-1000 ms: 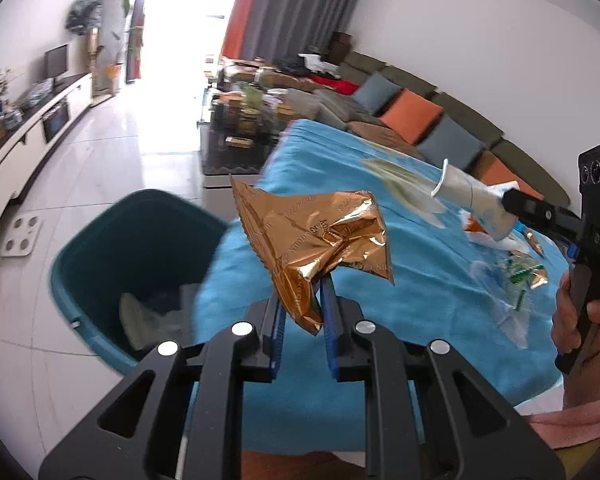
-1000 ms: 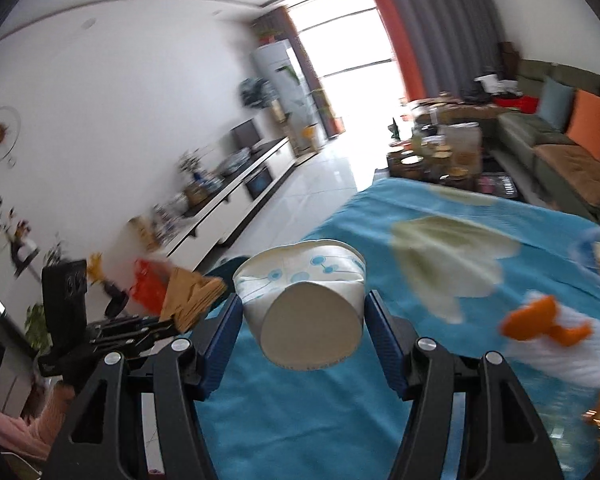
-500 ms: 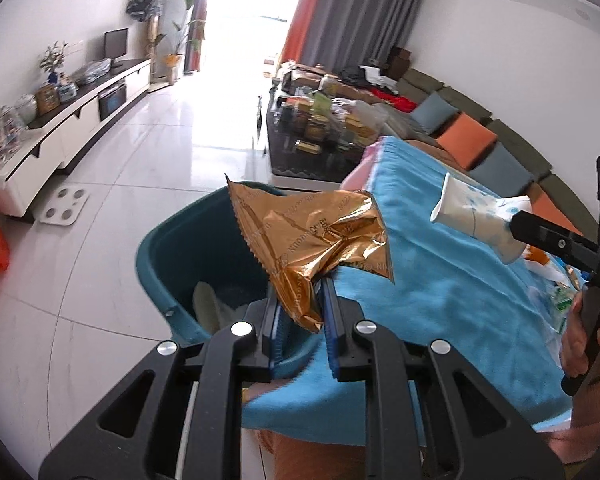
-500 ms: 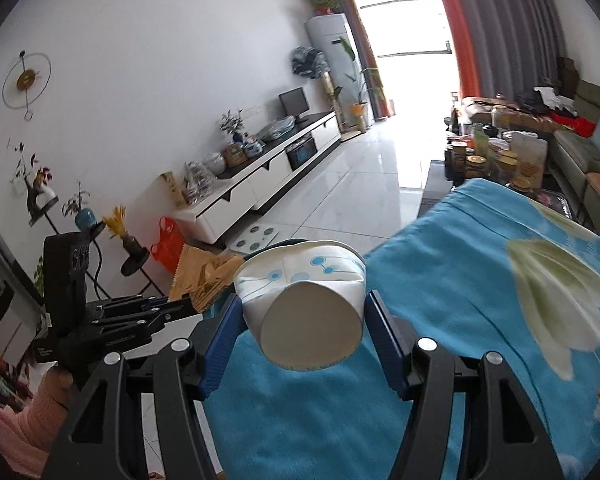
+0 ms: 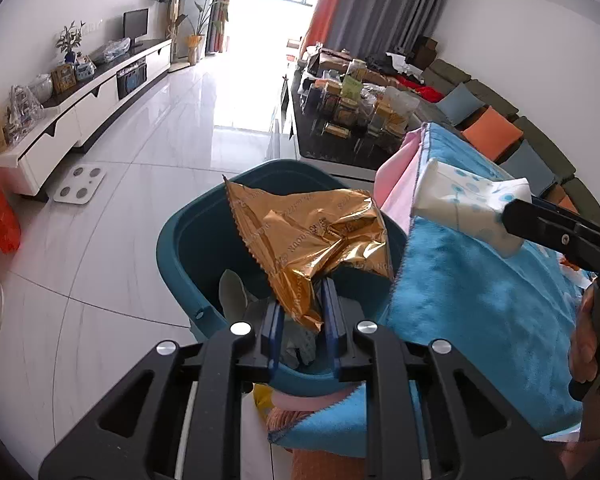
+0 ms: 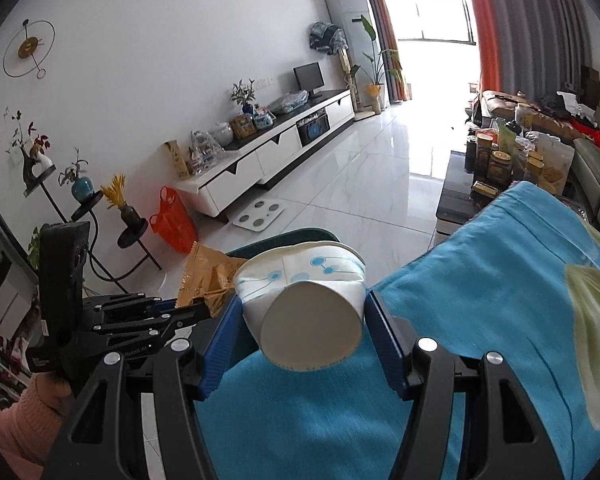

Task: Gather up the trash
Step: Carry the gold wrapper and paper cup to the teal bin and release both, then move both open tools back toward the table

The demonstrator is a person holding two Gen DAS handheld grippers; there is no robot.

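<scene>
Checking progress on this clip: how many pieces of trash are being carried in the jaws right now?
2: a gold wrapper in the left gripper over the teal bin, a paper cup in the right gripper.

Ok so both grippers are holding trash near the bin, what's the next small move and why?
Probably open the left gripper to drop the gold wrapper. It hangs pinched right over the teal bin, which already holds some trash. The right gripper, clamped on the paper cup, looks to be over the blue cloth near the bin's edge, so it should go second.
</scene>
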